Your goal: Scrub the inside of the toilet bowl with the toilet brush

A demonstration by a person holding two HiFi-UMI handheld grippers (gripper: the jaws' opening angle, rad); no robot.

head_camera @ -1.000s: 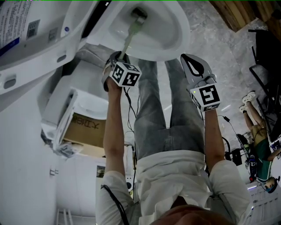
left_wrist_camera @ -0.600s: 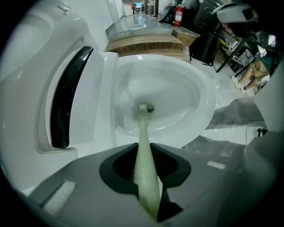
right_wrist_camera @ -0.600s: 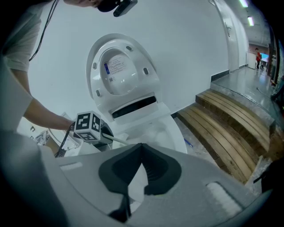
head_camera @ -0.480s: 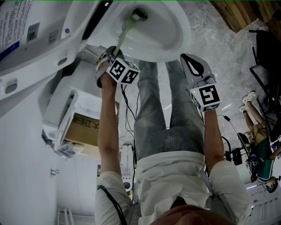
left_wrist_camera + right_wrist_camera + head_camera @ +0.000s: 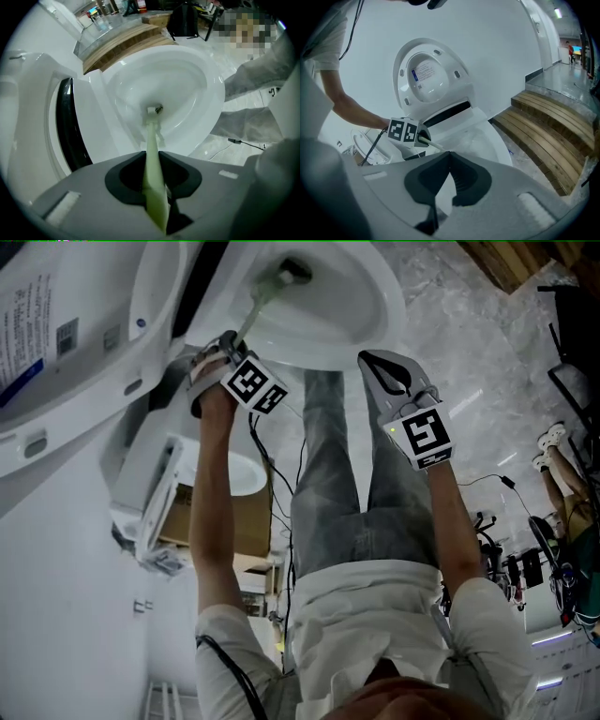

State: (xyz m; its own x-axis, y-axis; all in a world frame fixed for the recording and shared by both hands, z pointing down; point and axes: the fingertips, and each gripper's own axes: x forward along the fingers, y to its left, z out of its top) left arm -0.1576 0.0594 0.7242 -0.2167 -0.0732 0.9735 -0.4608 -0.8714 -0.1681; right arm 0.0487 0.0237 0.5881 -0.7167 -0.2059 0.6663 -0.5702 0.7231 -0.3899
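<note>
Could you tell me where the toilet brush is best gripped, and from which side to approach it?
Grip the toilet brush on its pale-green handle, above the head, as the left claw does. Come from the near rim of the toilet bowl: the handle slants up over that side while the head sits at the drain.

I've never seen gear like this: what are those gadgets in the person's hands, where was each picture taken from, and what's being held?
No robot here: a person holds a two-jaw claw in each hand. One picture comes from a camera on the person's head, looking down; the other two from cameras riding on the claws. The left claw is shut on a pale green toilet brush, its head down in the white toilet bowl. The right claw is shut, holds nothing, and hangs outside the bowl.
</note>
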